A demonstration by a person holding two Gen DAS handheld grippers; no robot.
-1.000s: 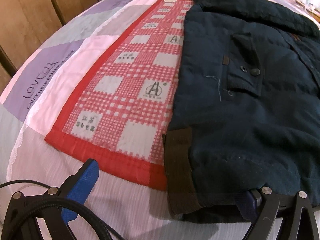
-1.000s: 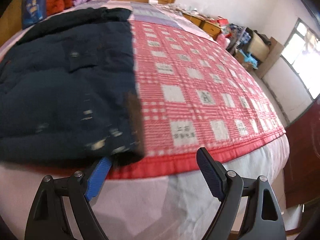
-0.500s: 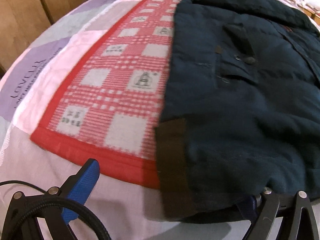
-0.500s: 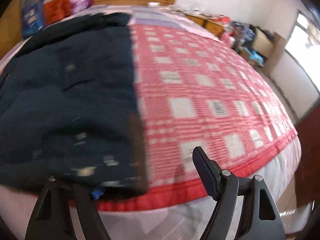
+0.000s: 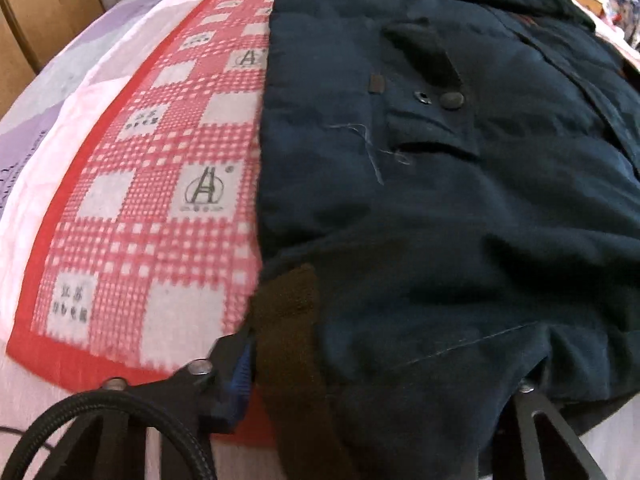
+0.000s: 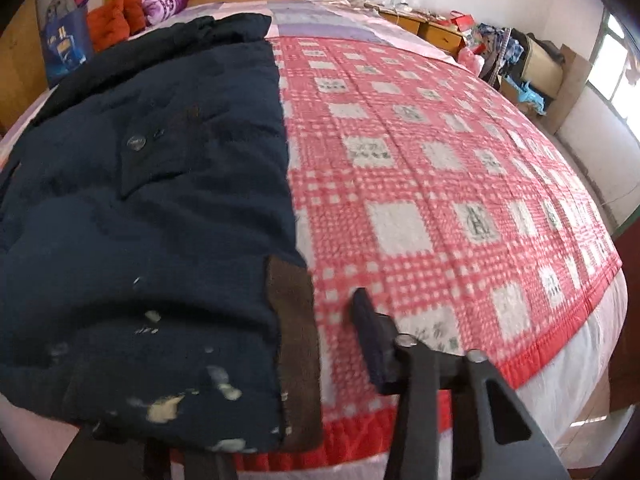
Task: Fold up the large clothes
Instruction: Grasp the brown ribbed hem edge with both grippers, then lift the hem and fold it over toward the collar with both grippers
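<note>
Across the bed (image 6: pixel 600 344), a dark navy jacket (image 5: pixel 420 220) is lying flat on a red checked blanket (image 6: pixel 420 184). Both claws are closing on its near hem: the left claw (image 5: pixel 380 392) is bunching cloth at the brown-trimmed corner, while the right claw (image 6: pixel 280 368) is closing around the opposite corner, one finger hidden beneath.

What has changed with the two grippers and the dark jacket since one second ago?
Both grippers moved forward onto the near hem of the dark navy padded jacket. The left gripper, wide open before, is closing with the brown-trimmed corner between its jaws. The right gripper is closing around the other corner. The jacket has not visibly moved on the red-and-white checked blanket.
</note>
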